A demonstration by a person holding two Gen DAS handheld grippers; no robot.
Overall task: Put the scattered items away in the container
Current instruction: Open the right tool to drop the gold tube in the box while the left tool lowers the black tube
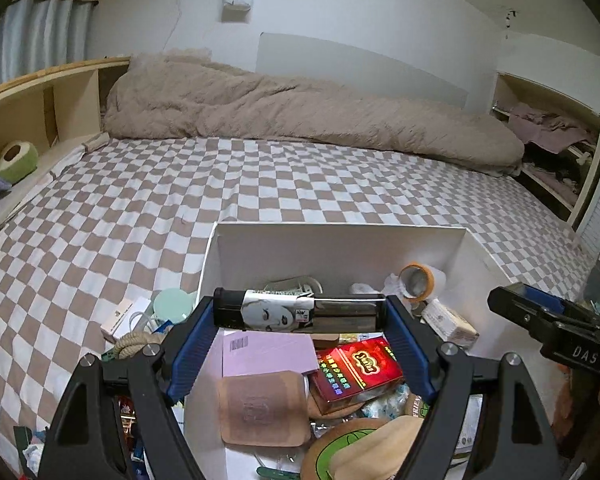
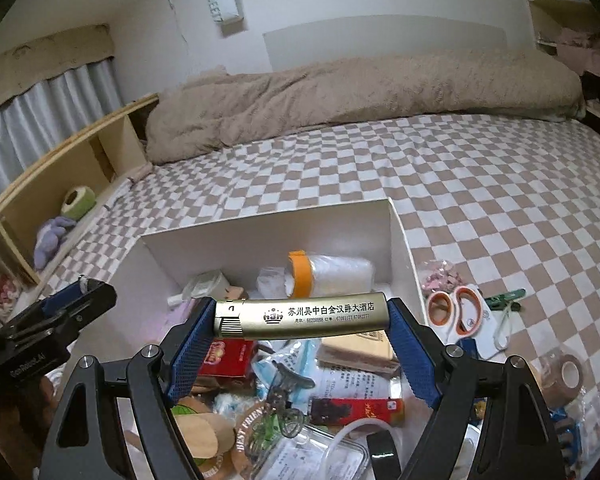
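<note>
With the left gripper (image 1: 300, 312) clamping a black lighter (image 1: 300, 311) endwise and the right gripper (image 2: 301, 318) a gold lighter (image 2: 301, 317), both above the white container (image 1: 340, 240), lower before parting the jaws so each lands inside

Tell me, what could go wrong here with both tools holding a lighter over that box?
1. The left tool grips its black lighter only by the ends, as the right tool does the gold lighter; either might pivot or slip out.
2. The white box already looks crowded, so a dropped lighter may bounce off the red carton.
3. The scissors outside could be forgotten.
</note>
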